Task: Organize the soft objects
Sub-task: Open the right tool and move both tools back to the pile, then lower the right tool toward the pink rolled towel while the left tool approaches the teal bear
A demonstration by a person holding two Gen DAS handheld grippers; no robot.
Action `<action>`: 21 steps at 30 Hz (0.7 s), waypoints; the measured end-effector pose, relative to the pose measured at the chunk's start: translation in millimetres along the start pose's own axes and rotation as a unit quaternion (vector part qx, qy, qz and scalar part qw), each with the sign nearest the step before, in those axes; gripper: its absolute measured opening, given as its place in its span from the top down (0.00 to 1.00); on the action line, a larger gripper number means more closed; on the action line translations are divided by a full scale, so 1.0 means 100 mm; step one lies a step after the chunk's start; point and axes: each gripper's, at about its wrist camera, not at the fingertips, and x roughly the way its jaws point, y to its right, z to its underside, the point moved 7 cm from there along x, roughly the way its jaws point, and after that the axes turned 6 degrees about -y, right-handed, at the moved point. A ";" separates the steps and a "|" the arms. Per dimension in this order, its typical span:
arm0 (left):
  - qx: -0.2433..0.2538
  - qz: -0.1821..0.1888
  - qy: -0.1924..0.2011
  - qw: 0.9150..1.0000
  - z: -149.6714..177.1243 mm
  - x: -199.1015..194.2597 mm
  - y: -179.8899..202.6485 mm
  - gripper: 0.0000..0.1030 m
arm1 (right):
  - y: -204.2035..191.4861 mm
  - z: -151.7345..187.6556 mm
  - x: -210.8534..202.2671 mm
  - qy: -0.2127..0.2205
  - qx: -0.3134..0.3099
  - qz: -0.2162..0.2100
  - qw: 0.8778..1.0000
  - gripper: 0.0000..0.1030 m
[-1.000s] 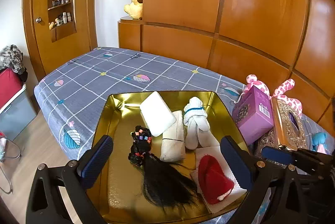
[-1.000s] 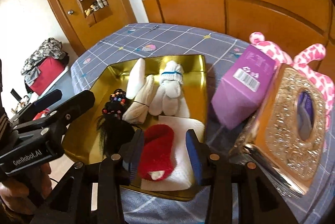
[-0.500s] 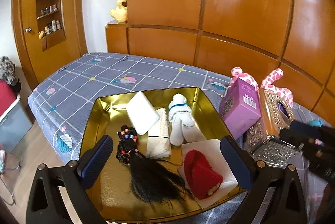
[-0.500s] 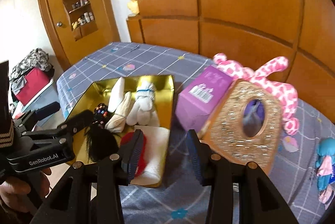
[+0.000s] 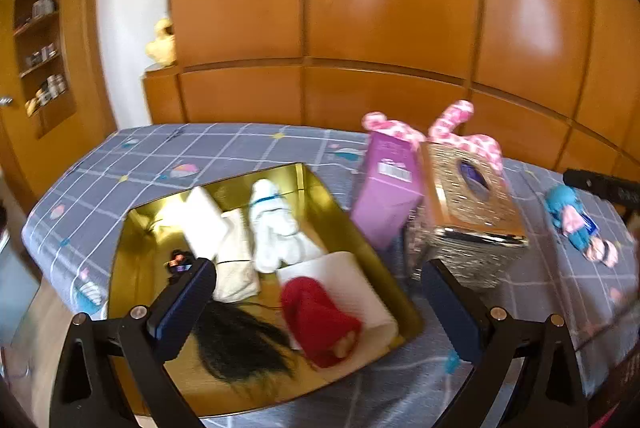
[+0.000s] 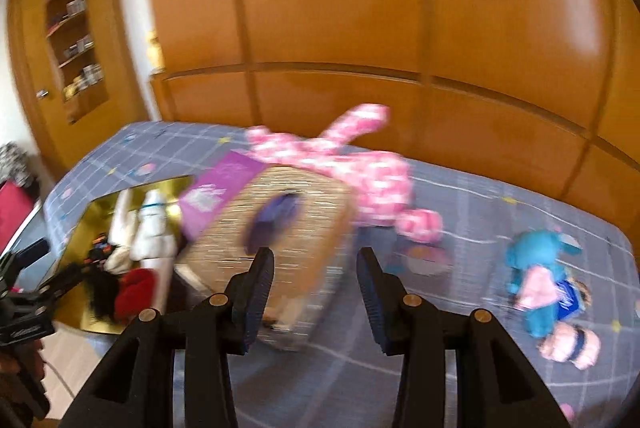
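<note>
Gold tin tray [image 5: 352,224] is sitting on the bed [image 5: 224,152], and it's already holding most of the soft stuff: a red hat [image 5: 320,320] on a folded white cloth [image 5: 360,292], white socks [image 5: 276,228], a cream roll [image 5: 236,260], a white pad [image 5: 204,224] and a black hairpiece [image 5: 240,344], lined up side by side so the tray reads like the collection spot. What's not in it yet: a pink spotted plush [image 6: 356,164] lying behind the purple box [image 5: 388,192] and the glittery tissue box [image 6: 280,224], and a blue plush doll [image 6: 540,280] out on the bedspread, well apart from the tray, with a little pink toy [image 6: 572,346] just beside it. My left gripper [image 5: 320,308] hangs over the tray with its jaws spread wide and nothing in them, I'd guess just parked there. My right gripper [image 6: 316,292] points past the tissue box toward the plush side of the bed, jaws partly apart, nothing between them either. Picture's pretty smeared on that side so I can't make out fine detail on the toys. My read is one of those plushes is next, and the tissue box standing right in the way is the thing I'd worry about clipping.
</note>
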 end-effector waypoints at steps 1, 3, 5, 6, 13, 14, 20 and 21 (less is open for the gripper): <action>0.007 0.008 0.001 1.000 0.00 -0.01 0.06 0.00 | 0.15 0.01 -0.02 -0.001 0.011 0.011 1.000 0.58; 0.018 0.016 0.003 1.000 0.00 -0.03 0.14 0.00 | 0.44 0.03 -0.05 -0.002 0.035 0.032 0.999 0.58; 0.034 0.029 0.005 0.999 0.00 -0.05 0.26 0.00 | 0.70 0.06 -0.09 -0.002 0.057 0.049 0.997 0.58; 0.040 0.033 0.005 0.999 0.00 -0.06 0.30 0.00 | 0.86 0.07 -0.11 -0.001 0.072 0.059 0.996 0.58; 0.089 0.066 0.009 0.994 -0.02 -0.13 0.71 0.00 | 1.79 0.27 -0.20 0.002 0.170 0.120 0.978 0.58; 0.098 0.071 0.010 0.993 -0.03 -0.15 0.78 0.00 | 1.93 0.32 -0.21 0.002 0.183 0.132 0.974 0.58; 0.142 0.100 0.007 0.985 -0.05 -0.16 1.23 0.00 | 2.70 0.64 -0.20 -0.001 0.254 0.193 0.948 0.58; 0.149 0.105 0.005 0.983 -0.05 -0.15 1.31 0.00 | 2.83 0.71 -0.21 -0.002 0.268 0.204 0.942 0.58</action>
